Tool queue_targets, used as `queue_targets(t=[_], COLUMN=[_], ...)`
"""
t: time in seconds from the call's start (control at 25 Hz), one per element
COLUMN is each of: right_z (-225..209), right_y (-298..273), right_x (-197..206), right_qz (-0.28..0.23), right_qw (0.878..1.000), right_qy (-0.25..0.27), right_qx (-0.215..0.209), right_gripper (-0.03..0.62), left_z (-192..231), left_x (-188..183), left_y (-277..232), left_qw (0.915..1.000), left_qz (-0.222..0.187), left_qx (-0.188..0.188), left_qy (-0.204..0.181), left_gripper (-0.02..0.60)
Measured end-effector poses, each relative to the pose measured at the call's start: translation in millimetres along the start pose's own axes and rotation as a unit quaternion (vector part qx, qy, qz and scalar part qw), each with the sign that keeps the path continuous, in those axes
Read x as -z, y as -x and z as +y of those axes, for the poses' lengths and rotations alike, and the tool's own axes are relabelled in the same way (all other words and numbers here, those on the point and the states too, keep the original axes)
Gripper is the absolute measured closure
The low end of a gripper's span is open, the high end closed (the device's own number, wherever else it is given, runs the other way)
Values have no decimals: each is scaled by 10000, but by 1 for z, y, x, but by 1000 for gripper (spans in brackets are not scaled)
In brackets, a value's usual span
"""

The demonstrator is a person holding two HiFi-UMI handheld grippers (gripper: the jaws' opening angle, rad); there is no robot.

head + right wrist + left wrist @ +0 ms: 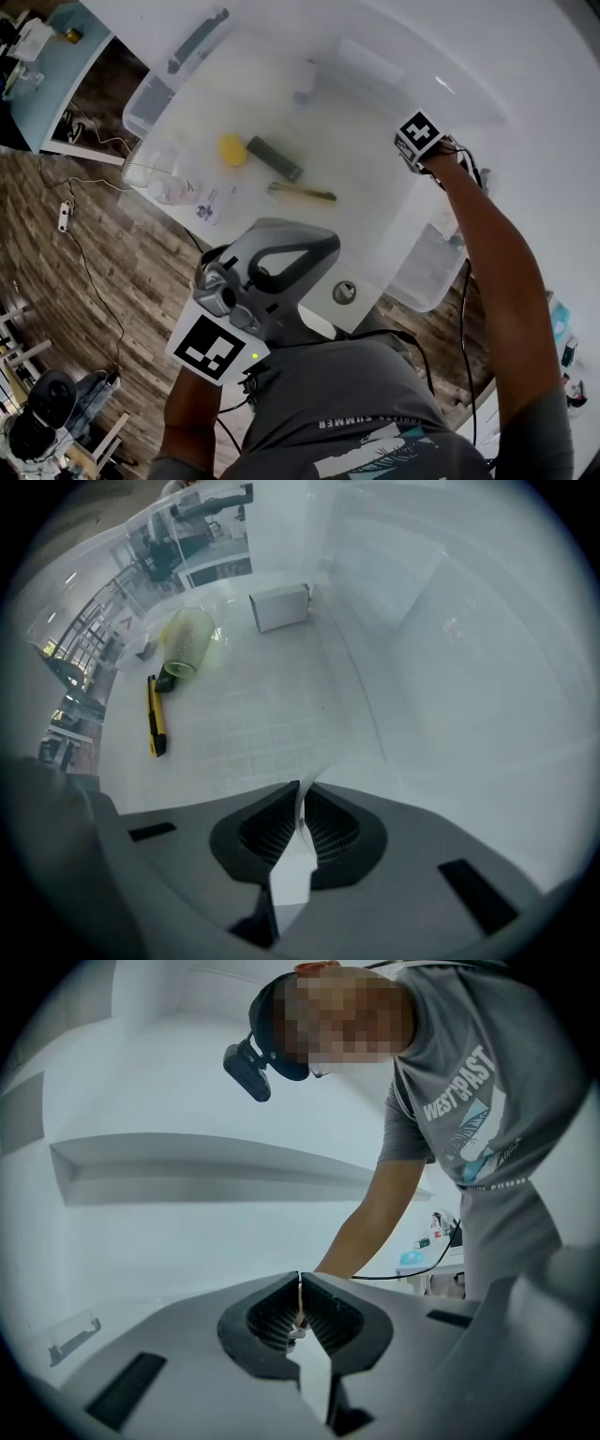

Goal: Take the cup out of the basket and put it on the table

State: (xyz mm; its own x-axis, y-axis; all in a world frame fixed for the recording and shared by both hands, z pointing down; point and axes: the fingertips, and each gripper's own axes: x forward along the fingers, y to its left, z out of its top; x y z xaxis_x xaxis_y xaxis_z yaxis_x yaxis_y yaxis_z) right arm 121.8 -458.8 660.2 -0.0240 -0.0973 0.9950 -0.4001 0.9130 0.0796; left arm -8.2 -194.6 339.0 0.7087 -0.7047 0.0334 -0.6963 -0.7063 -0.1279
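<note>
A large clear basket (370,202) stands on the white table (525,56). Inside lie a yellowish translucent cup-like cylinder (187,637) on its side, seen as a yellow patch (232,149) from the head view, a yellow utility knife (155,714) and a small white box (279,607). My right gripper (414,155) is at the basket's right wall, and its jaws (300,803) are shut on a thin clear sheet that looks like that wall's edge. My left gripper (267,272) is held near the person's body, away from the basket, with shut, empty jaws (299,1283).
A black-handled tool (274,157) lies beside the yellow object. Clear containers sit at the table's far left (148,105) and near right (427,272). A round grommet (344,292) marks the table's near corner. Cables run over the wooden floor (84,272).
</note>
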Motion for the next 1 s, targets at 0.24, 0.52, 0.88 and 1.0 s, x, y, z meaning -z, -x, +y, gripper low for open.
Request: queue_targets(t=[0.24,0.52,0.88,1.0], right_z=[20,81,158,181], right_y=[72,191,314,339], right_x=[-43,-66,-57,-55], right_qz=[-1112,-2473,-3679,-3891], right_qw=[9932,9639,9161,9026], right_qy=[294,898,1337,1565], right_qx=[192,413,874,966], right_gripper=[565,565,565,565], left_z=[4,4,-1,0], left_x=[-4,-13,-16,-16], left_y=[9,20,37,43], left_qw=[9998,9994,9983,9981], left_qz=[55,79,137,145], left_qx=[73,164,385,413], left_qy=[-162,-302,-425,-438], left_gripper=[566,566,566,566])
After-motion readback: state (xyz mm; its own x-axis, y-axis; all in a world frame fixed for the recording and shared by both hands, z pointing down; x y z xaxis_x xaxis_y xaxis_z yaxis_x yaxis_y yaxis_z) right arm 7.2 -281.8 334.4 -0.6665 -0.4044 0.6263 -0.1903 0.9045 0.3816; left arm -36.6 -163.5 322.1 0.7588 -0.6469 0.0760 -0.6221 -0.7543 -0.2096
